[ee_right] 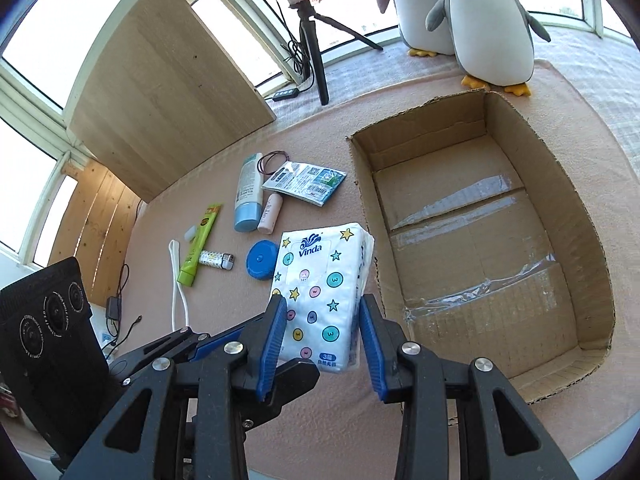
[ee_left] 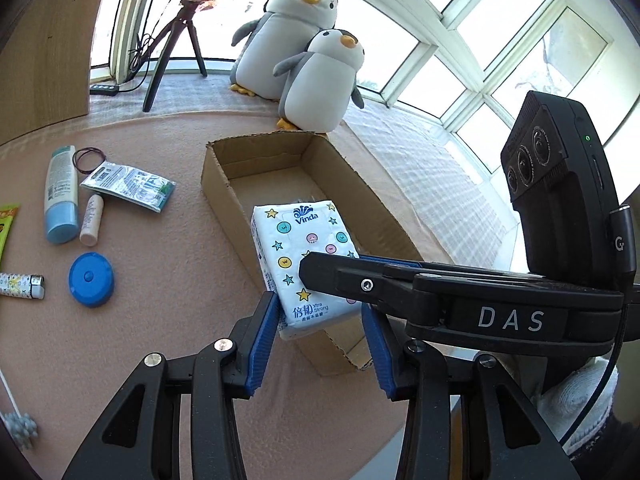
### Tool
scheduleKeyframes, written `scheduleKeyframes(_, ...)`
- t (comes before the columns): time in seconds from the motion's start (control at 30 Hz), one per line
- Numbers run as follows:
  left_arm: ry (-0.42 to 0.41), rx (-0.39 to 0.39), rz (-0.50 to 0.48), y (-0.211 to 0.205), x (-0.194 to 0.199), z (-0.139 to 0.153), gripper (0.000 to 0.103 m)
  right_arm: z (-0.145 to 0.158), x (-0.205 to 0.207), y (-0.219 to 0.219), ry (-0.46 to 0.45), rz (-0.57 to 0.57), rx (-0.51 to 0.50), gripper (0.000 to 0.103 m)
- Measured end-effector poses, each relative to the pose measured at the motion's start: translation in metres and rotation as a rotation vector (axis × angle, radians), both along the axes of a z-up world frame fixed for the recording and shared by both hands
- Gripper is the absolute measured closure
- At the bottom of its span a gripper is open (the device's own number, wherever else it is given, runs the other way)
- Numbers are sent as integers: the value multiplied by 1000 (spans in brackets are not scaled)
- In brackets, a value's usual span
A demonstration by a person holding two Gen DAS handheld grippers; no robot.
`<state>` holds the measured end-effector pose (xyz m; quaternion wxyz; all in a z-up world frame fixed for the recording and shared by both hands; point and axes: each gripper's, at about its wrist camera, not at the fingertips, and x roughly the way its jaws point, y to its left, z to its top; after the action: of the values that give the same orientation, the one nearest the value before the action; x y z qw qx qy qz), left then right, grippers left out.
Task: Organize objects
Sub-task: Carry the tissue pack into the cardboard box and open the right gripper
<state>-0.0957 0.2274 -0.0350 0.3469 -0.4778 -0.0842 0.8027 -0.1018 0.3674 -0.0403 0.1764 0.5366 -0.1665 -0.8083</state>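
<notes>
Right wrist view: we are holding the tissue pack [ee_right: 320, 288] just beside the cardboard box [ee_right: 592, 264], off its open side wall, above the mat. Our right gripper [ee_right: 323, 320] is partly closed, blue pads pinching the pack's long sides; our left gripper [ee_left: 320, 312] is clamping its near end. We are judging it light, soft and squashy under slick wrap, so gripping low across the flanks seems safest.

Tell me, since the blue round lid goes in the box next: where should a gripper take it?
Judging by its pose, the blue round lid lies flat, apart from the lighter. Come straight down and pinch across its rim, fingers on opposite sides; the low disc offers no other hold.
</notes>
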Motion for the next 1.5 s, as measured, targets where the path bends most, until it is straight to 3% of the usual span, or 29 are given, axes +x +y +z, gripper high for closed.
scheduleKeyframes(0.33,-3,-11,-93,60,1,-4,58,-1,6,62,-7,-116,12,69)
scheduleKeyframes(0.43,-8,-9,-95,64,0,-5,57,-2,8,71,-10,-128,12,69)
scheduleKeyframes(0.57,-3,-36,-67,56,-4,-7,49,-2,9,76,-5,-139,29,68)
scheduleKeyframes(0.7,9,-43,-41,40,-3,-5,49,1,9,76,10,-170,69,54)
scheduleKeyframes(0.9,5,-50,7,8,-4,-4,48,4,8,62,19,-152,74,54)
scheduleKeyframes(1.03,5,-78,58,-22,-1,-6,41,4,8,46,24,-126,68,53)
scheduleKeyframes(1.33,-29,-105,207,-111,8,-14,39,-1,5,-3,28,-51,84,48)
scheduleKeyframes(1.5,-32,-142,298,-157,15,-18,32,-4,0,-37,36,6,110,44)
